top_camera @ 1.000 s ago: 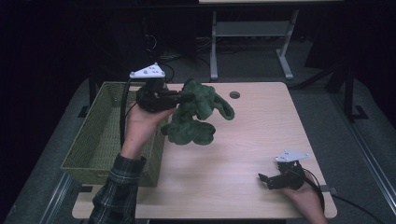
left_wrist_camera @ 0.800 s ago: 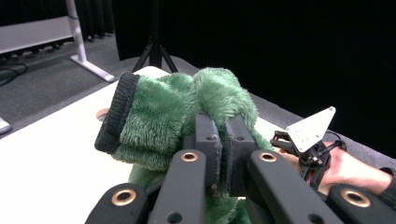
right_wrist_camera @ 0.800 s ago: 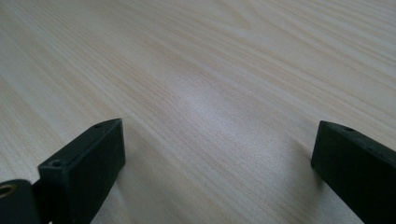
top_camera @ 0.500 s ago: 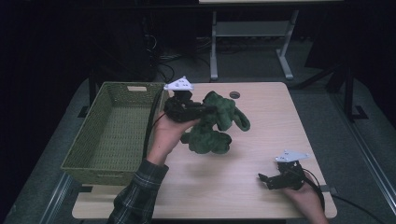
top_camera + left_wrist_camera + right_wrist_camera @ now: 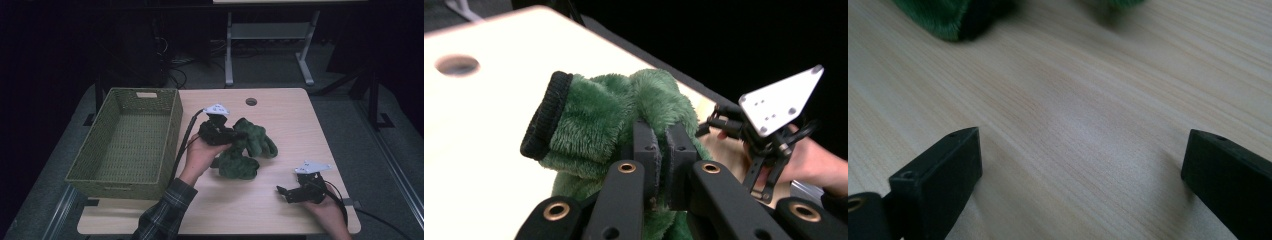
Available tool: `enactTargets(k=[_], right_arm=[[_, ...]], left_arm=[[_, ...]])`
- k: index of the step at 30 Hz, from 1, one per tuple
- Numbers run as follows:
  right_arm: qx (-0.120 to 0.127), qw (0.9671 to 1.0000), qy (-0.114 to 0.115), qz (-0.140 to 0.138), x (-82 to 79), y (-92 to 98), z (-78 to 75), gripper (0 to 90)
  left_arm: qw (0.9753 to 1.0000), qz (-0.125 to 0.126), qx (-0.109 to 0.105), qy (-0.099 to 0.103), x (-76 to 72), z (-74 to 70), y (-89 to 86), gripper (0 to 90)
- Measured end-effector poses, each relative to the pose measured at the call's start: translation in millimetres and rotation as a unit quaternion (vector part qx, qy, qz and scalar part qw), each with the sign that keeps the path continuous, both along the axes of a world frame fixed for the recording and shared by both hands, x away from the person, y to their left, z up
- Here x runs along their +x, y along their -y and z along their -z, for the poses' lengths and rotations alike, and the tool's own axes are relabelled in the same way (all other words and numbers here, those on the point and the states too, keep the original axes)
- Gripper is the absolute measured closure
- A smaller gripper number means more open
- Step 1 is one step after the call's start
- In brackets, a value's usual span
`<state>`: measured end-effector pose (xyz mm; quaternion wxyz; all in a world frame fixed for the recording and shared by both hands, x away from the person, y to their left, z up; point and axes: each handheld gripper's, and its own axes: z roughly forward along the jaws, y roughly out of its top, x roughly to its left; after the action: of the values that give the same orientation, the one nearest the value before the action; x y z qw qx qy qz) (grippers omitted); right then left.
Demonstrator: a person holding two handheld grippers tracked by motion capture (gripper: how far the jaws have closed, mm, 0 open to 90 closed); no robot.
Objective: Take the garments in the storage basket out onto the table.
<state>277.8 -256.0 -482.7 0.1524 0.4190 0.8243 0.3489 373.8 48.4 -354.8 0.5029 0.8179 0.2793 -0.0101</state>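
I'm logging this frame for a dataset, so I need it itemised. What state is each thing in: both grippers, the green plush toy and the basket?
left gripper: shut on the green plush toy, over the table.
right gripper: open, low over bare wood, holding nothing.
green plush toy: pinched by the left gripper, lower part on the table.
basket: upright at the table's left, nothing in it.

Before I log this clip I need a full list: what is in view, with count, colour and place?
Plush: one, green with black cuffs, mid-table, pinched by the left tool.
Basket: one, green wicker, left part of the table.
Table: one, light wood, with a round hole near its far edge.
Left tool: one, black with grey plate, shut on the plush.
Right tool: one, black, jaws wide apart, low over bare table near the right corner.
Hands: two, one on each tool.
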Motion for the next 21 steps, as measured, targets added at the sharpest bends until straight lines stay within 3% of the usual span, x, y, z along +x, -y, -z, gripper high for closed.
enactTargets(k=[3,4,9,21], right_arm=[[0.0,1.0,0.0,0.0,0.0,0.0,0.0,2.6],[0.0,1.0,0.0,0.0,0.0,0.0,0.0,2.6],[0.0,1.0,0.001,0.0,0.0,0.0,0.1,2.6],[-0.001,1.0,0.0,-0.001,0.0,0.1,0.0,2.6]], left_arm=[[0.9999,0.002,0.004,-0.009,1.9,9.5,3.6,86.5],[0.9998,0.002,0.01,-0.017,4.7,21.1,7.6,86.5],[0.999,0.003,0.032,-0.031,12.0,43.2,14.7,86.4],[0.9963,0.005,0.078,-0.036,25.6,87.0,25.7,85.0]])
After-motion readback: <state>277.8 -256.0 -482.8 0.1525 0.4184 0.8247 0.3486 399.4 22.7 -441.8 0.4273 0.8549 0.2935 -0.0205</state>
